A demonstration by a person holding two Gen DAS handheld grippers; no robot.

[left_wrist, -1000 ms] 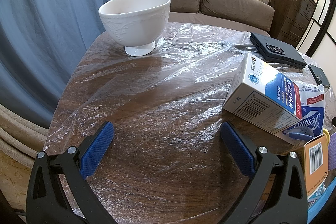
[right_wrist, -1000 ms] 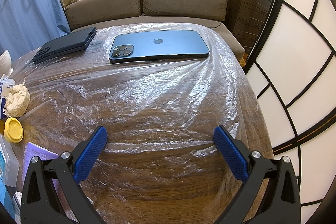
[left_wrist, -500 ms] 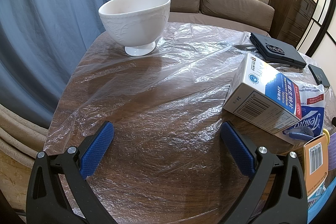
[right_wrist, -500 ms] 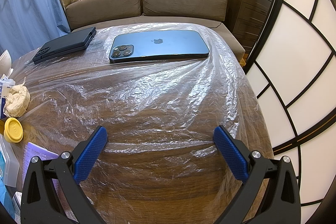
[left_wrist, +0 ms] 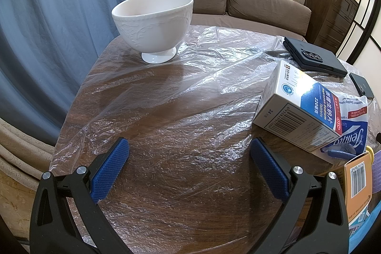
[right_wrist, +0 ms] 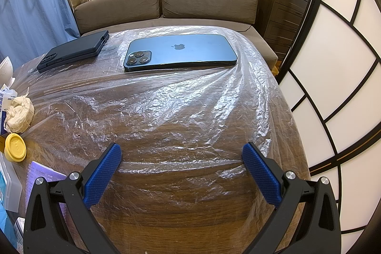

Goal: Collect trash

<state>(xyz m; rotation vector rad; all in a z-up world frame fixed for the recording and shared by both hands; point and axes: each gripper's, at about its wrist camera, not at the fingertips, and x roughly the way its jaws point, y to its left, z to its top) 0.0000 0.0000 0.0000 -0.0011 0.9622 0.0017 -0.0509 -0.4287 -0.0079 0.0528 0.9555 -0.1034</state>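
A white footed bowl (left_wrist: 153,23) stands at the far left of the plastic-covered wooden table (left_wrist: 185,111). A white, blue and red medicine box (left_wrist: 297,108) lies on a blue-and-white tissue pack (left_wrist: 352,125) at the right. A crumpled paper wad (right_wrist: 19,114) and a yellow lid (right_wrist: 15,146) lie at the left edge of the right wrist view. My left gripper (left_wrist: 189,158) is open and empty above bare table. My right gripper (right_wrist: 182,163) is open and empty near the table's front edge.
A blue phone (right_wrist: 181,54) lies face down at the far side, with a black cased phone (right_wrist: 73,51) to its left; the black one also shows in the left wrist view (left_wrist: 314,56). An orange box (left_wrist: 357,187) and a purple notebook (right_wrist: 42,177) sit nearby. A brown sofa (right_wrist: 166,4) stands behind the table.
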